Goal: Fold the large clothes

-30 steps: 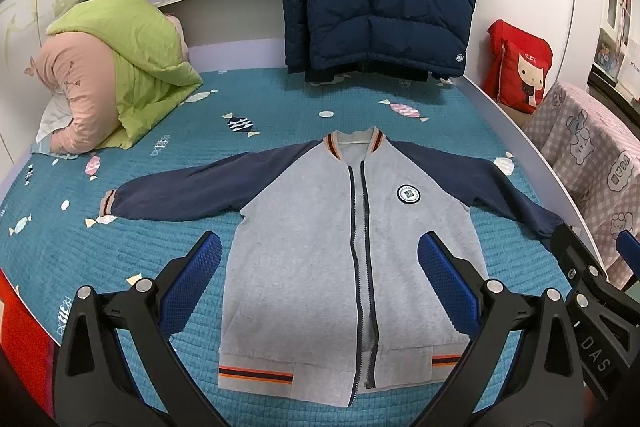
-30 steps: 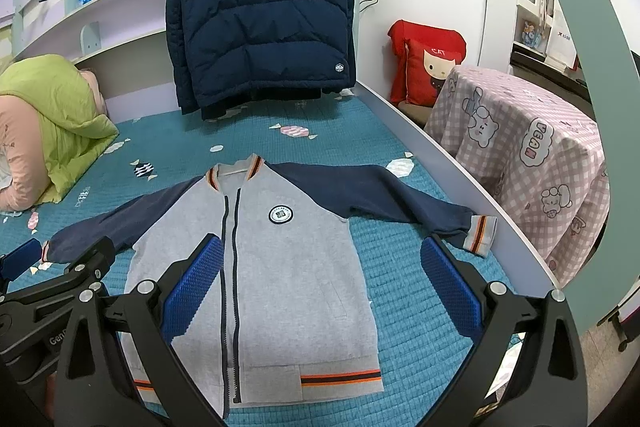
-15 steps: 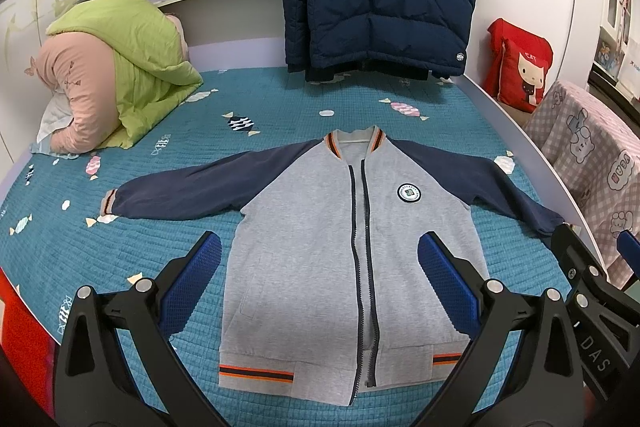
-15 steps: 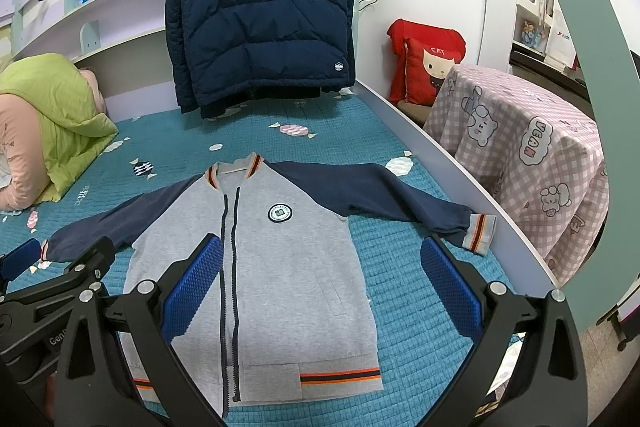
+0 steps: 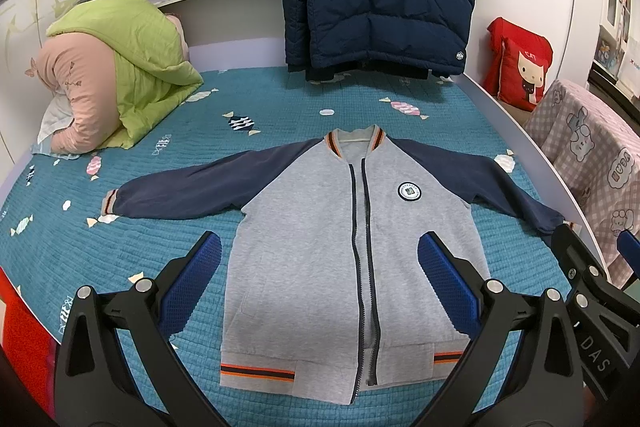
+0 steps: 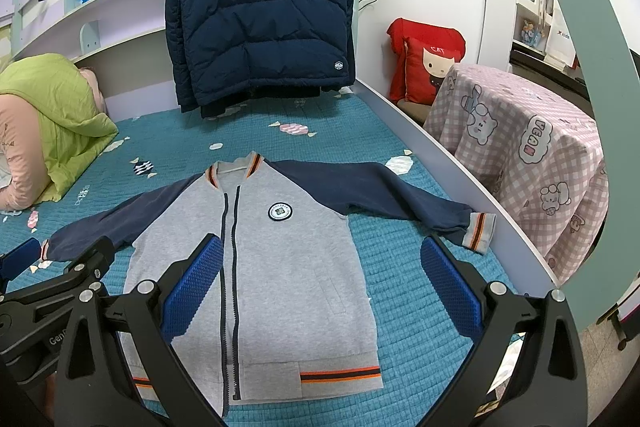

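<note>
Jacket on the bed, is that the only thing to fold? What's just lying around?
For the job:
grey jacket, spread flat
left claw, open
right claw, open

Just lying about:
puffer coat, hanging
green quilt
red cushion
checked cloth

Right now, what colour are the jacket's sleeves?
Navy blue sleeves on a grey jacket; clearest in the right wrist view.
</note>
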The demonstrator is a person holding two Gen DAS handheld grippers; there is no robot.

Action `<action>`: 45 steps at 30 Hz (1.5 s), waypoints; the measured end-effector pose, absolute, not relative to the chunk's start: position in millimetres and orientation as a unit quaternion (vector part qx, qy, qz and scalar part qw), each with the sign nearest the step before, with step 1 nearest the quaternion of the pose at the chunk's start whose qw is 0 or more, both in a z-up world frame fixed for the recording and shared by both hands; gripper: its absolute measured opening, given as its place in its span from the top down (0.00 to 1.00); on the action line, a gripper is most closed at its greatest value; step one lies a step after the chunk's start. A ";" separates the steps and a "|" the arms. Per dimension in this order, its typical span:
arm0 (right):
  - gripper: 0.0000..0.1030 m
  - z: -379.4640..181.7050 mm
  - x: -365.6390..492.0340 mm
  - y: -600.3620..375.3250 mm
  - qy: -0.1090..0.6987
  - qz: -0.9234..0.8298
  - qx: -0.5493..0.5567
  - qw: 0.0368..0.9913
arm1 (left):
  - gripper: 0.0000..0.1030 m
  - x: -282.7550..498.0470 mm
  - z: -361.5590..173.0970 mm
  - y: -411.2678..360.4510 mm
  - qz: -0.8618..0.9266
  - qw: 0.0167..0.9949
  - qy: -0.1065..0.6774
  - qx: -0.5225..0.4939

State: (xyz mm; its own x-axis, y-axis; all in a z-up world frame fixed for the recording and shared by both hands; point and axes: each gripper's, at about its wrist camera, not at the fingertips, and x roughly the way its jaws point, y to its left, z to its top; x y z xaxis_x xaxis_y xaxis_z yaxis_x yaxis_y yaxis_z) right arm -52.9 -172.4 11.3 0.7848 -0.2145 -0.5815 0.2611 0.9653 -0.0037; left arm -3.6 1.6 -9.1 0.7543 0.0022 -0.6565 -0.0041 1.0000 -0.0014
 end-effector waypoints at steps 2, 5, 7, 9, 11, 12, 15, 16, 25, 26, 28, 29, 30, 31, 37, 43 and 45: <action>0.07 11.7 -52.3 -172.3 0.303 -0.126 0.039 0.944 | 0.05 -3.9 -9.5 1.6 0.002 0.937 0.350 -0.001; 0.07 11.7 -51.9 -172.2 0.304 -0.126 0.039 0.944 | 0.05 -3.6 -9.5 1.6 0.002 0.936 0.351 -0.001; 0.07 12.2 -51.5 -172.0 0.304 -0.126 0.039 0.944 | 0.05 -3.0 -8.6 1.4 0.002 0.936 0.351 -0.001; 0.07 12.3 -51.5 -171.9 0.304 -0.126 0.039 0.944 | 0.05 -3.6 -9.2 1.6 0.002 0.936 0.351 -0.001; 0.07 12.4 -51.5 -172.0 0.304 -0.126 0.039 0.944 | 0.05 -3.0 -8.7 1.3 0.002 0.936 0.351 -0.001; 0.07 11.7 -52.2 -172.2 0.304 -0.126 0.038 0.944 | 0.05 -3.0 -8.7 1.2 0.002 0.936 0.351 -0.001; 0.07 11.7 -52.1 -172.1 0.305 -0.126 0.039 0.943 | 0.05 -3.5 -9.5 1.3 0.002 0.936 0.351 -0.001; 0.07 11.7 -52.1 -172.0 0.305 -0.126 0.039 0.943 | 0.05 -2.8 -8.7 1.1 0.002 0.936 0.352 -0.001; 0.07 11.5 -51.8 -171.9 0.305 -0.126 0.038 0.943 | 0.05 -4.9 -11.3 1.8 0.002 0.936 0.353 -0.001; 0.07 12.2 -51.1 -171.7 0.305 -0.126 0.038 0.943 | 0.05 -5.8 -12.1 2.0 0.002 0.936 0.353 -0.001; 0.07 11.9 -51.1 -171.7 0.305 -0.126 0.038 0.943 | 0.05 -5.5 -12.0 1.8 0.002 0.936 0.353 -0.001; 0.07 11.7 -51.2 -171.7 0.305 -0.126 0.038 0.943 | 0.05 -5.7 -12.2 2.0 0.002 0.936 0.353 -0.001; 0.07 11.5 -51.4 -171.8 0.306 -0.127 0.038 0.943 | 0.05 -4.8 -11.5 1.7 0.002 0.936 0.353 -0.001; 0.07 11.8 -50.9 -171.6 0.306 -0.127 0.038 0.943 | 0.05 -5.5 -12.1 1.8 0.002 0.936 0.353 -0.001; 0.07 8.4 -50.9 -172.2 0.307 -0.126 0.038 0.943 | 0.05 -5.4 -12.3 1.8 0.002 0.935 0.354 -0.001; 0.07 3.7 -52.6 -171.7 0.309 -0.126 0.036 0.942 | 0.05 -5.8 -18.0 -1.7 0.001 0.935 0.355 -0.002; 0.07 3.5 -52.7 -171.6 0.311 -0.125 0.036 0.942 | 0.05 -10.3 -24.9 -1.5 0.001 0.934 0.356 -0.004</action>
